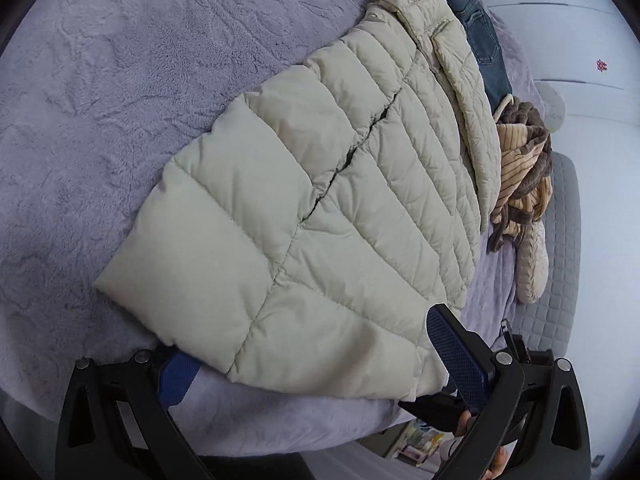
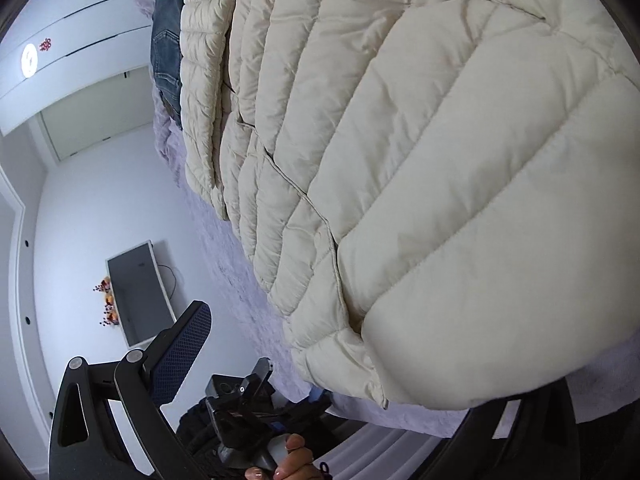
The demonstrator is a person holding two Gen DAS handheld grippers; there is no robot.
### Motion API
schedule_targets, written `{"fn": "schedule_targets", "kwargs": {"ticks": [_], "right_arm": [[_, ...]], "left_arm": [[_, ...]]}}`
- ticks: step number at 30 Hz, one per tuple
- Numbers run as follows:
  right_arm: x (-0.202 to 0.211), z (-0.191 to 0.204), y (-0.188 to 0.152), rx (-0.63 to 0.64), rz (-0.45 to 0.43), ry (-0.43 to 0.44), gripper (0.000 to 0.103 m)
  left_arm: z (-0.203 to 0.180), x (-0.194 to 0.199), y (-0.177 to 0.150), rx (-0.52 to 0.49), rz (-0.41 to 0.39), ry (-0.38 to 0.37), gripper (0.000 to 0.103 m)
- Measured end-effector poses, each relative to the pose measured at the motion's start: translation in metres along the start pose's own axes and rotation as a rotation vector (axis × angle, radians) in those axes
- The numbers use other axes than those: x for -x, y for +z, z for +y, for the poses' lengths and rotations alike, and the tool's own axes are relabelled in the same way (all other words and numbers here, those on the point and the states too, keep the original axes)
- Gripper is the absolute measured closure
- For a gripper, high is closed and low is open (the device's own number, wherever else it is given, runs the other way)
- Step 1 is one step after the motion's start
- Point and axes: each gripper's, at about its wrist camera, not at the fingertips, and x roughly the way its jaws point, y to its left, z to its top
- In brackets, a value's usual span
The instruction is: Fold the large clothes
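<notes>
A cream puffer jacket [image 1: 320,184] lies lengthwise on a lavender fleece blanket [image 1: 120,80]. Its wide-quilted part overlaps the narrow-quilted part along a dark seam. My left gripper [image 1: 316,364] is open at the jacket's near hem. Its left blue pad [image 1: 176,376] is tucked partly under the hem, and the right pad [image 1: 456,352] stands beside the corner. In the right wrist view the jacket [image 2: 440,160] fills the frame. My right gripper [image 2: 320,360] is open at that same near edge, one pad [image 2: 180,356] showing and the other hidden behind the padding.
Blue jeans [image 1: 484,36] and a brown striped garment [image 1: 524,168] lie beyond the jacket by the bed's far side. A grey quilted mattress edge [image 1: 564,240] and white cupboards [image 1: 560,20] sit behind. A hand [image 2: 296,460] holds the other gripper. A dark screen [image 2: 136,288] is on the wall.
</notes>
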Motion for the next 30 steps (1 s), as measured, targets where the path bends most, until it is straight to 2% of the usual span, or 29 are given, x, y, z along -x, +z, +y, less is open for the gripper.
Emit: {"fn": "schedule_targets", "kwargs": {"ticks": [4, 5, 6, 7, 8, 13, 18, 23, 27, 28, 30], "right_arm": [[0.003, 0.002, 0.002, 0.015, 0.004, -0.007, 0.000], [0.003, 0.002, 0.002, 0.017, 0.004, -0.009, 0.000], [0.003, 0.003, 0.002, 0.018, 0.003, -0.013, 0.000], [0.005, 0.004, 0.003, 0.018, 0.000, -0.019, 0.000], [0.009, 0.003, 0.004, 0.021, -0.005, -0.025, 0.000], [0.045, -0.007, 0.002, 0.058, -0.031, -0.094, 0.000], [0.099, -0.034, 0.004, 0.050, -0.135, -0.172, 0.000], [0.127, -0.070, 0.021, -0.051, -0.222, -0.134, 0.000], [0.123, -0.077, 0.037, -0.091, -0.207, -0.087, 0.002], [0.121, -0.076, 0.040, -0.089, -0.196, -0.080, 0.006], [0.120, -0.074, 0.048, -0.088, -0.174, -0.084, 0.031]], "left_arm": [[-0.002, 0.001, 0.014, 0.037, -0.065, -0.006, 0.003], [-0.005, 0.001, 0.017, 0.029, -0.078, 0.007, 0.018], [-0.006, 0.001, 0.020, 0.014, -0.073, 0.018, 0.046], [-0.008, -0.002, 0.023, -0.001, -0.052, 0.030, 0.063], [-0.007, -0.004, 0.026, -0.011, -0.032, 0.030, 0.084], [-0.012, 0.004, 0.028, -0.063, -0.035, 0.009, 0.087], [-0.015, 0.009, 0.032, -0.081, -0.026, 0.002, 0.087], [-0.019, 0.005, 0.035, -0.094, -0.009, 0.028, 0.087], [-0.027, 0.008, 0.036, -0.112, -0.003, 0.045, 0.087], [-0.030, 0.008, 0.037, -0.119, -0.002, 0.050, 0.087], [-0.037, 0.011, 0.038, -0.133, -0.003, 0.061, 0.087]]}}
